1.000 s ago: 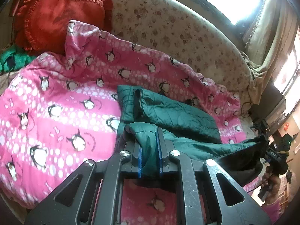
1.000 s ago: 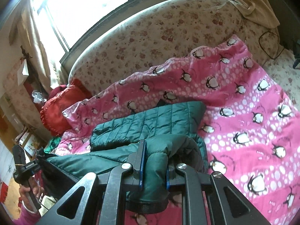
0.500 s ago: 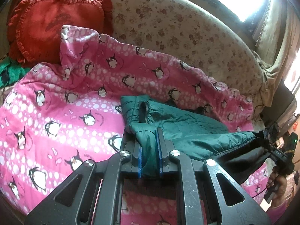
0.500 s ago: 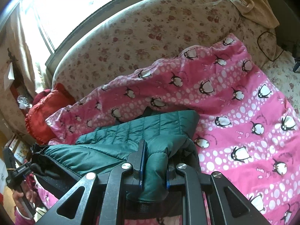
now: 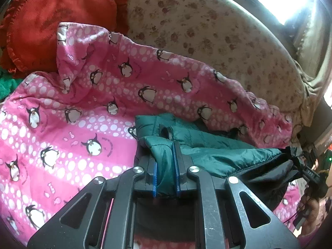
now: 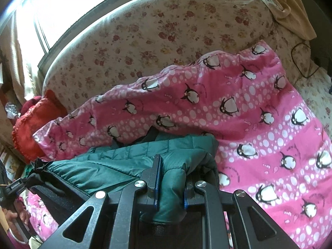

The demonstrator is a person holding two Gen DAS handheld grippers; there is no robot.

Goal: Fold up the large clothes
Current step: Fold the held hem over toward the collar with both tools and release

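With the left claw (image 5: 166, 166) and right claw (image 6: 170, 178) each clamped on the green quilted jacket (image 5: 207, 151), carry both corners level and evenly over the half lying on the pink penguin blanket (image 5: 83, 108), so the edges should meet squarely.

— What do we see on the sofa (image 6: 157, 31)?
— We see a pink penguin blanket (image 5: 87, 108) spread over its floral seat, a red frilled cushion (image 5: 51, 20) at one end, and a beige cloth (image 6: 290, 6) draped over the backrest.
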